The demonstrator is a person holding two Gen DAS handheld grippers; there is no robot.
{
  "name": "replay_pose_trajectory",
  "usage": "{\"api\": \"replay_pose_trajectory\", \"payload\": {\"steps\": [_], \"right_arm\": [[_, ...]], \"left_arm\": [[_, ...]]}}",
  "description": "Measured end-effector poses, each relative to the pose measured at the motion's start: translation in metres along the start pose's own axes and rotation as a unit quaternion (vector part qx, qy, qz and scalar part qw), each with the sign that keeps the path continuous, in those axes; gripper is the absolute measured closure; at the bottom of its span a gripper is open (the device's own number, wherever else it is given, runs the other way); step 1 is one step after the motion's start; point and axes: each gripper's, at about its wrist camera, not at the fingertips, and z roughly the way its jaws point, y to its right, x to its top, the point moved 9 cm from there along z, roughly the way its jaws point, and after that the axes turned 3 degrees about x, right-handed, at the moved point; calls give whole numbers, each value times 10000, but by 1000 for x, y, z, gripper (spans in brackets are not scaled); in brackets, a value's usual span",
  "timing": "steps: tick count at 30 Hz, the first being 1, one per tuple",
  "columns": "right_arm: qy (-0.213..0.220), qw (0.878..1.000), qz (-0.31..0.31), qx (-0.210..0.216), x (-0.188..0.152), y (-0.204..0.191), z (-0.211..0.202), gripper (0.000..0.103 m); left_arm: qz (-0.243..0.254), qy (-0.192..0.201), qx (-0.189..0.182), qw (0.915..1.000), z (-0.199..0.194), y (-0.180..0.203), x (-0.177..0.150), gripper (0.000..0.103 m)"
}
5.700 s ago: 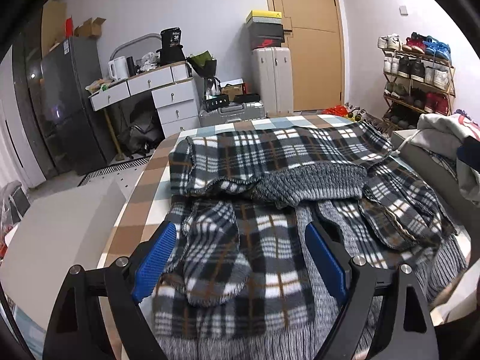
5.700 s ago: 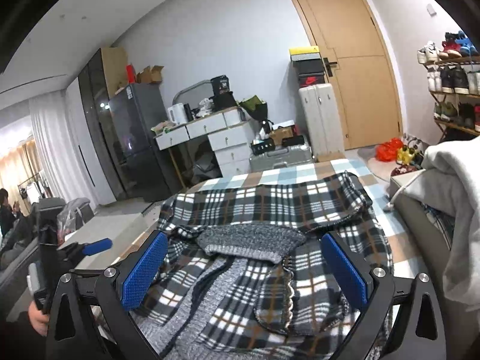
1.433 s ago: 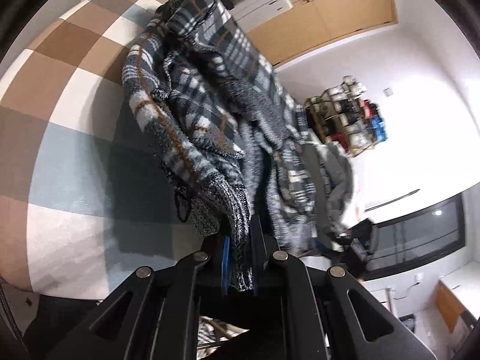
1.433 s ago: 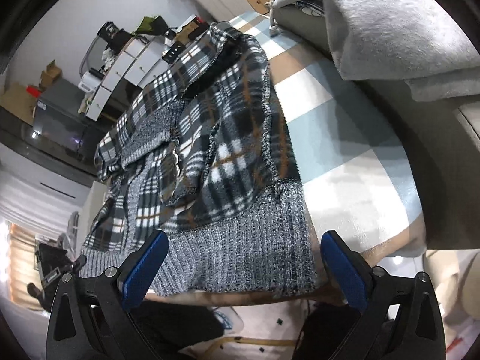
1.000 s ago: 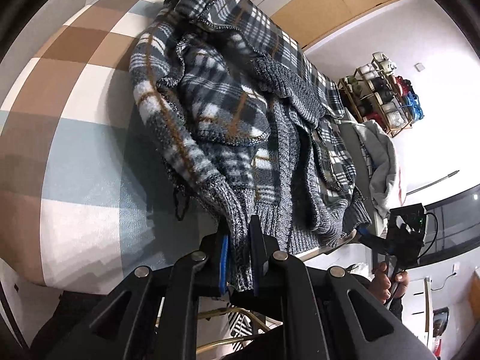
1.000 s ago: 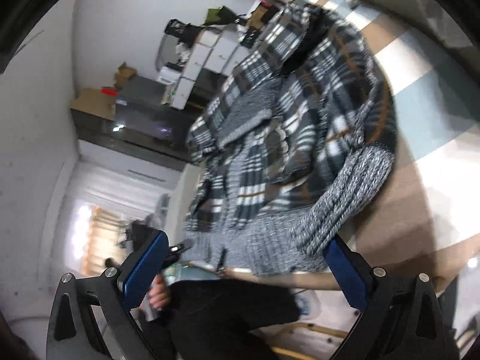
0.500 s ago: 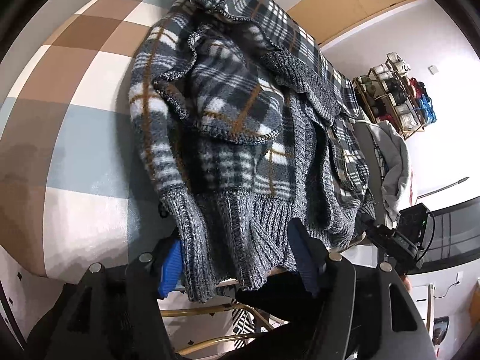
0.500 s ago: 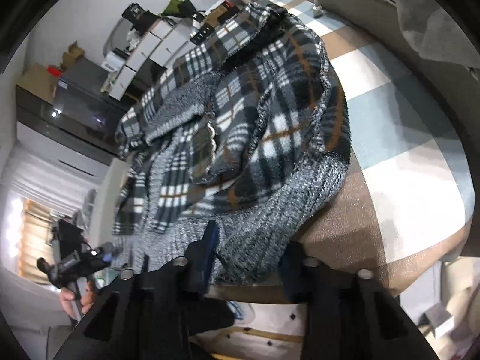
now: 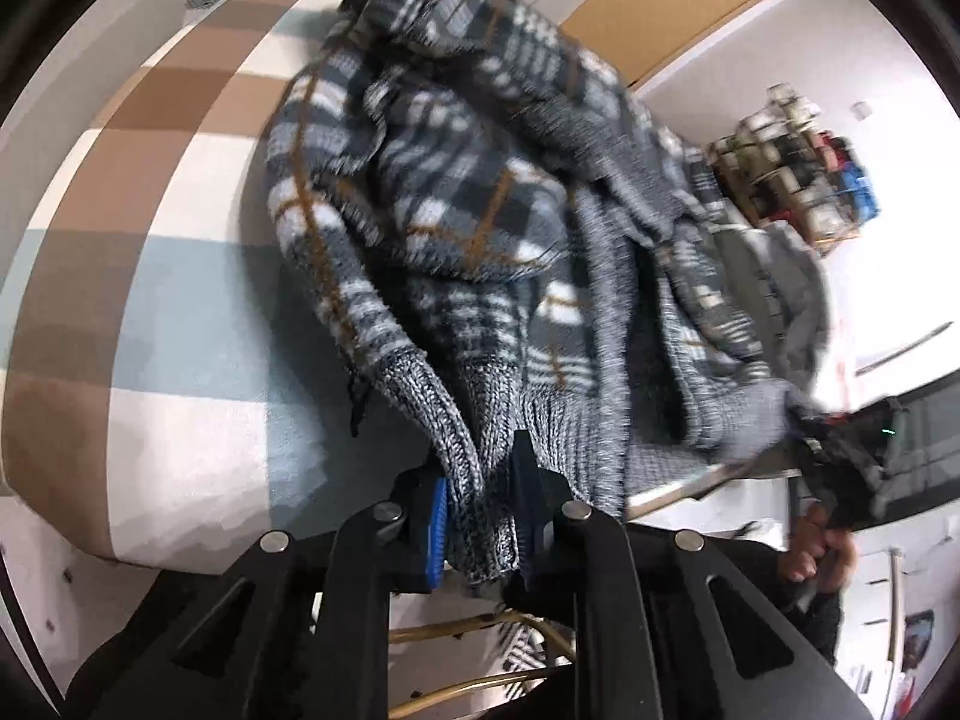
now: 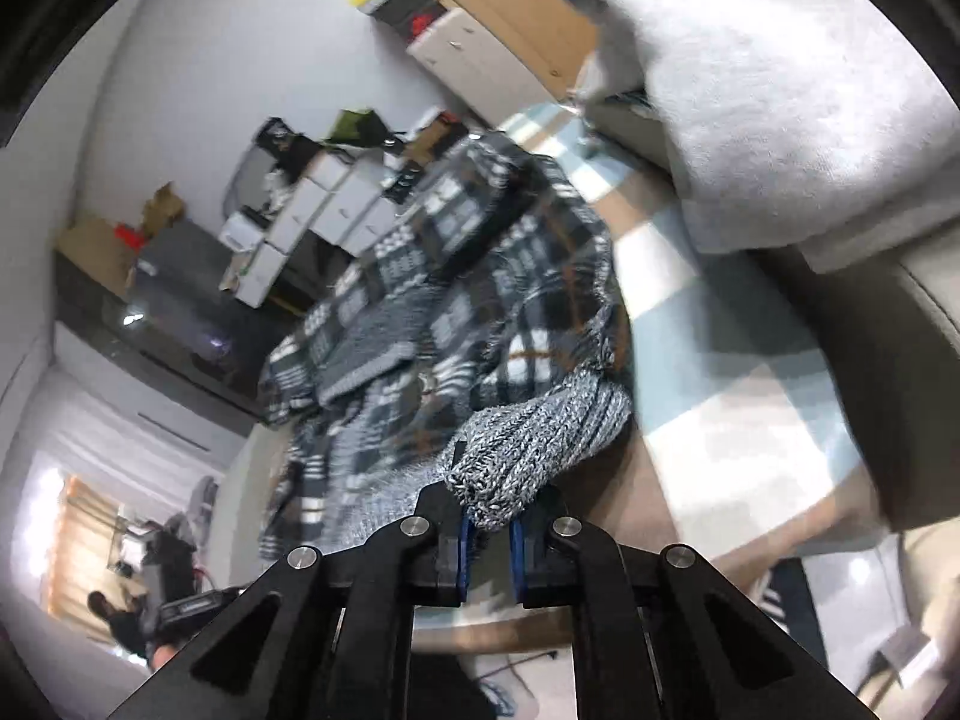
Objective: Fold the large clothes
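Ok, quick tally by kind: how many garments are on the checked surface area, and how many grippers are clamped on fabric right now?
Plaid jacket with grey knit hem: 1
Light grey garment piled at the side: 1
Grippers clamped on the knit hem: 2, the left gripper and the right gripper
Total: 2 garments, 2 grippers

The left gripper (image 9: 480,519) sits at the bottom centre of its frame, jaws clamped on the knit hem (image 9: 462,450). The right gripper (image 10: 489,531) is likewise low centre, jaws nearly together, pinching the hem.
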Motion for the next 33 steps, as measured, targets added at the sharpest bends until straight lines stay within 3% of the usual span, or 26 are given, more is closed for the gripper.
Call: {"api": "replay_pose_trajectory", "payload": {"steps": [3,5,7,9,14,15,19,23,24,26,27,29,30,33], "right_arm": [[-344,9993,-16,-123,-7,2,15,93],[-767,9969,117,122,-17,-2,31,90],[-983,9950,130,76,-23,-2,38,89],[-1194,9921,219,310,-29,-7,45,84],[-1387,9877,533,482,-38,-2,51,59],[-1329,9889,511,424,-38,-2,49,58],[-1165,9920,357,317,-34,-4,49,48],[-1005,9948,-24,136,-33,-14,55,42],[-953,9954,-125,36,-33,-16,57,43],[-919,9948,-338,-268,-32,-14,57,71],[-921,9939,-428,-434,-32,-12,57,95],[-858,9942,-471,-455,-31,-12,53,95],[-735,9951,-512,-414,-28,-13,47,96],[-276,9973,-579,-345,-17,-14,25,96]], "left_arm": [[-197,147,-398,9989,-10,-3,5,93],[-291,143,-547,9980,-12,-6,6,93],[-249,46,-464,9986,-7,-5,5,93],[-167,-75,-298,9994,0,-4,3,93],[-244,-347,-87,9991,11,-2,-2,92],[-275,-392,-70,9988,12,-4,-3,89],[-359,-453,-182,9982,11,-4,-7,61],[-229,-390,-209,9988,12,2,-5,50],[-221,-334,-178,9990,12,3,-5,50],[-166,-279,-58,9995,15,6,-3,50],[-143,-242,-10,9996,17,7,-2,50],[-61,-201,119,9997,20,9,-2,66],[-41,-262,234,9994,24,8,-4,90],[-125,-166,359,9991,23,6,-7,92]]}}
